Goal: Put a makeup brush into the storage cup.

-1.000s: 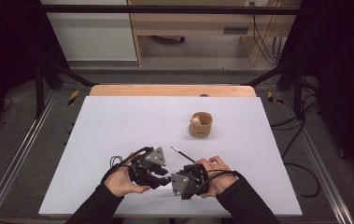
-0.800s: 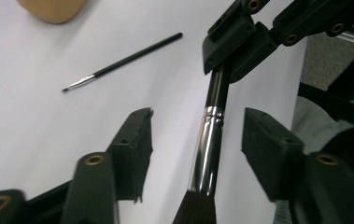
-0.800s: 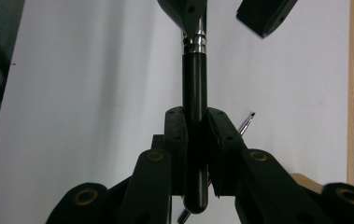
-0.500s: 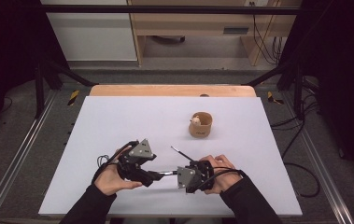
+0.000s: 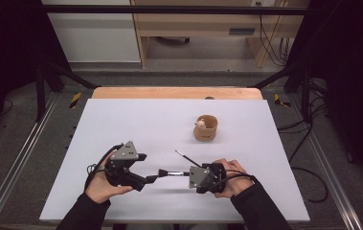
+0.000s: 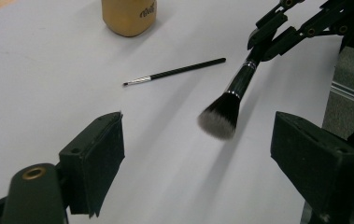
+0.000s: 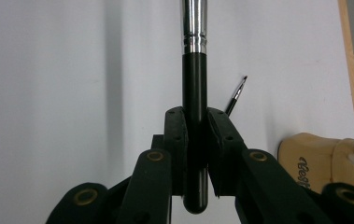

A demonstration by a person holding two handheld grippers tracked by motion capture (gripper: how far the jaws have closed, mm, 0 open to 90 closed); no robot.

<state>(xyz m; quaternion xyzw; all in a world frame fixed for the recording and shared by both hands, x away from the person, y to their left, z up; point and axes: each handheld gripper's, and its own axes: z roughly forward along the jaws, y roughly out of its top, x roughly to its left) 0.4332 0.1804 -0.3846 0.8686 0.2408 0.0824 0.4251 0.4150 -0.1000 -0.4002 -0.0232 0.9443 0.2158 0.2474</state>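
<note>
The right gripper point(image 7: 195, 126) clamps the makeup brush point(image 6: 233, 95) handle; its bristles float between the left gripper point(image 6: 195, 154) jaws, which have just been opening.

Pale table point(image 5: 136, 124) — wooden shelf unit point(image 5: 193, 28) behind

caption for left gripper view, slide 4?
Open left gripper faces a makeup brush held by the right gripper; thin brush on table.

The only lettering stands on the side of the tan wooden cup point(image 6: 129, 16): a short dark word in looping script, seen upside down in the left gripper view and sideways in the right gripper view point(image 7: 305, 163). It seems to start with "Nest" or "Rest", but cannot be read with certainty
</note>
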